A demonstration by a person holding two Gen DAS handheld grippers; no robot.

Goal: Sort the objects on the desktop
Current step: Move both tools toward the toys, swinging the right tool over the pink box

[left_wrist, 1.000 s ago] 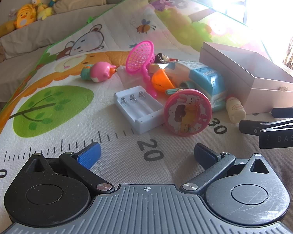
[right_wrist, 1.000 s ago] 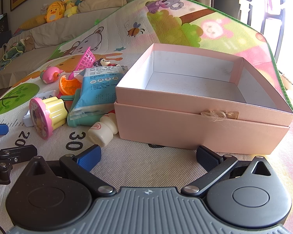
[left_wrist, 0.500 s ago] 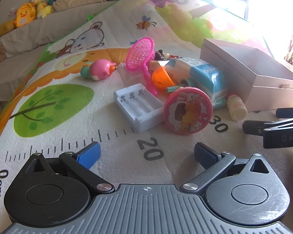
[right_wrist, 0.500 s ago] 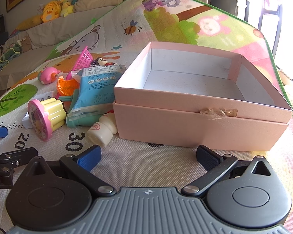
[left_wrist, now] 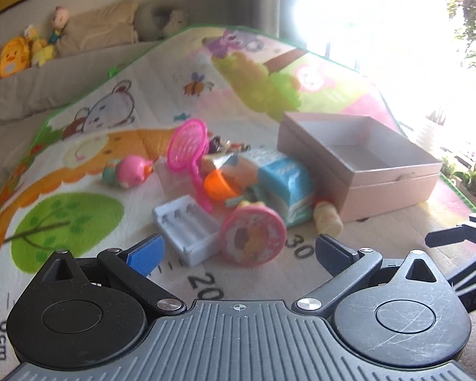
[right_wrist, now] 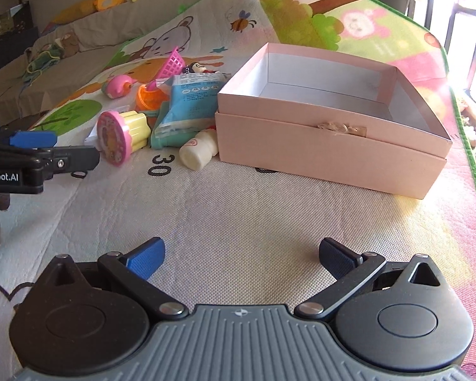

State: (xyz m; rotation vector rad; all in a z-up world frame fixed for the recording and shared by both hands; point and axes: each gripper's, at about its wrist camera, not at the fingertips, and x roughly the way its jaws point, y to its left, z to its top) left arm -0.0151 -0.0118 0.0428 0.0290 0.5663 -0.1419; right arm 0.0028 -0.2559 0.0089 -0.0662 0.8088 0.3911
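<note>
Nothing is sorted yet, I judge: the pink box [right_wrist: 330, 117] sits empty right of centre. The blue packet [right_wrist: 190, 101], round pink toy [right_wrist: 120, 136] and small bottle [right_wrist: 198, 152] crowd its left side. My left hand-held gripper [left_wrist: 238, 254] and right hand-held gripper [right_wrist: 241, 257] gape wide, holding nothing.

Each hand-held gripper [right_wrist: 241, 254] is built of black linkages on a ribbed grey base, with silver screws; one fingertip pad [right_wrist: 146, 255] at 9 o'clock is blue.

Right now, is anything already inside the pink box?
No, the right wrist view shows the pink box open with only its bare white floor visible, while the toys lie on the mat beside it.
</note>
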